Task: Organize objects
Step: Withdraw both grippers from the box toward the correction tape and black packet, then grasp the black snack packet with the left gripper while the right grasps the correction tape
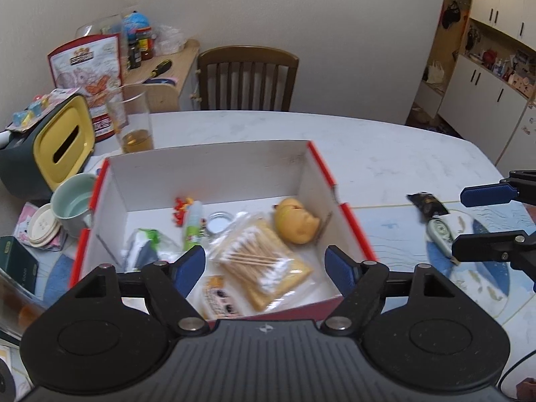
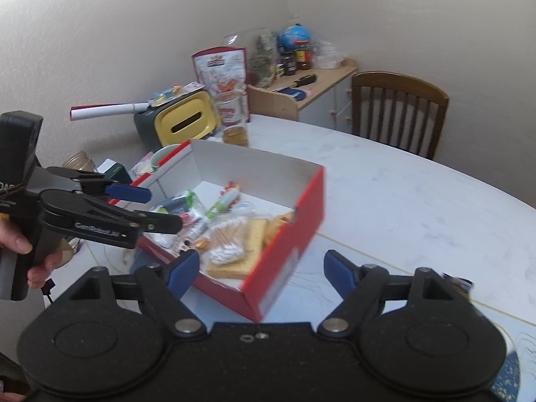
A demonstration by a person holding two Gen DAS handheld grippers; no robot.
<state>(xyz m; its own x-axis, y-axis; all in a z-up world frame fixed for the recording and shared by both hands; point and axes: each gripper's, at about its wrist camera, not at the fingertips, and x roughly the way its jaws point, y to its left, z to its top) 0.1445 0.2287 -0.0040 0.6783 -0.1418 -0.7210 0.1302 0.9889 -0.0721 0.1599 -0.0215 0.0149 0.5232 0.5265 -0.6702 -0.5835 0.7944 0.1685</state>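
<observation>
Box (image 1: 214, 171): red outside, white inside, open top, on the table (image 1: 385, 154); seen from its near end in the left wrist view, from its right corner in the right wrist view.
Swabs (image 1: 258, 261): clear bag of cotton swabs lying on a tan flat pack, near half of the box, middle.
Yellow toy (image 1: 296, 222): rounded, against the right wall of the box.
Green tube (image 1: 193, 226): lies lengthwise, left of centre in the box; a small round lid (image 1: 219, 222) just beside it on the right.
Red bits (image 1: 181, 209): small cluster, far left of the box floor.
Green-white packet (image 1: 144, 244): near left corner of the box.
Left gripper (image 1: 266, 269): over the near edge of the box, jaws wide, nothing between them.
Right gripper (image 2: 259, 269): to the right of the box near its corner, jaws wide, nothing between them.
Dark packet (image 1: 427, 202): on the table right of the box, outside it.
Tape roller (image 1: 440, 232): pale, just nearer than the dark packet, close to the right gripper's fingers (image 1: 485, 194).
Mug (image 1: 75, 206): pale green, just left of the box.
Glass (image 1: 132, 122): amber liquid in the bottom, beyond the box's far left corner.
Tissue holder (image 1: 57, 145): yellow slotted face, dark body, far left.
Chair (image 1: 248, 78): wooden, at the far side of the table.
</observation>
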